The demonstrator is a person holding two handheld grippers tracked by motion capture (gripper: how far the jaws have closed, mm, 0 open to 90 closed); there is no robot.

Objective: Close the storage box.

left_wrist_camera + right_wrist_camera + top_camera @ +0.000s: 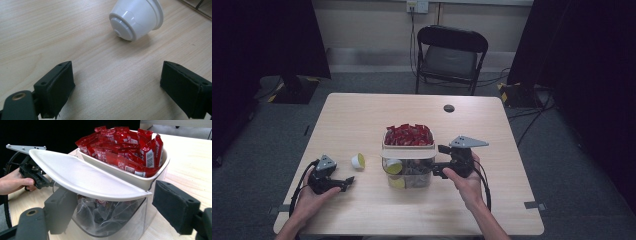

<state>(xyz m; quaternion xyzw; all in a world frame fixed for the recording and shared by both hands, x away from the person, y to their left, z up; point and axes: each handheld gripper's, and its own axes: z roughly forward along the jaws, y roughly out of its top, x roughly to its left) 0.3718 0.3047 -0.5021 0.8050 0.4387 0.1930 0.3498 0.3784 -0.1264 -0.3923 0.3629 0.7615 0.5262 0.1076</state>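
Right tool [110, 213] open astride container [120, 220], left tool [117, 87] open, empty

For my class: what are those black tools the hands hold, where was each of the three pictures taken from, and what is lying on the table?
A person holds a hand tool with two jaws in each hand: the left gripper and the right gripper. One picture looks down from above; the other two come from cameras riding on each tool. On the wooden table stands a clear container with a white tray of red packets and a white lid. A white capsule lies before the left jaws. Both jaws stand open, holding nothing.
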